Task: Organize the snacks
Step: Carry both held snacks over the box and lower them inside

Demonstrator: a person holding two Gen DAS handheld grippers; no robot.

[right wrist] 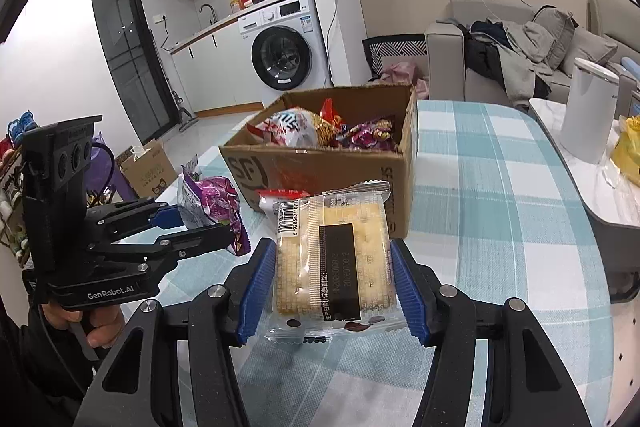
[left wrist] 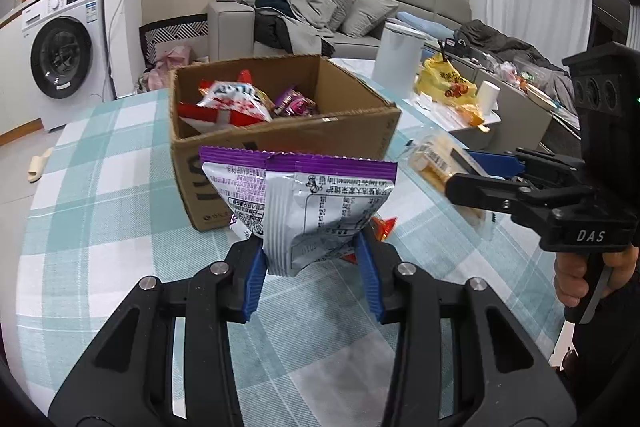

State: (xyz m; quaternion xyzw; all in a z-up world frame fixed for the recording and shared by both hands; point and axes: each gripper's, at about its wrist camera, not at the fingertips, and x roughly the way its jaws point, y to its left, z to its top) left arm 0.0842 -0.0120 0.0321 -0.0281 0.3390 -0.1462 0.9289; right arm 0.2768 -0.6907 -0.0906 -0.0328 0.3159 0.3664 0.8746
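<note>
My left gripper (left wrist: 312, 259) is shut on a purple-and-silver snack bag (left wrist: 312, 203), held upright just in front of the cardboard box (left wrist: 288, 143). My right gripper (right wrist: 332, 291) is shut on a clear packet of yellow crackers (right wrist: 332, 259), lifted above the checked tablecloth near the box (right wrist: 328, 171). The box holds several snack packs, among them a red-and-white bag (left wrist: 232, 103) and a purple one (left wrist: 294, 103). Each gripper shows in the other's view: the right gripper (left wrist: 460, 183) with the cracker packet (left wrist: 432, 159), and the left gripper (right wrist: 192, 227) with the purple bag (right wrist: 212, 203). A small red-topped packet (right wrist: 280, 197) lies by the box.
The table wears a teal-and-white checked cloth (left wrist: 100, 195). A white cylindrical appliance (right wrist: 588, 111) and a yellow bag (left wrist: 444, 83) stand on a side table to the right. A sofa with clothes, a washing machine (right wrist: 284, 55) and an open carton on the floor lie beyond.
</note>
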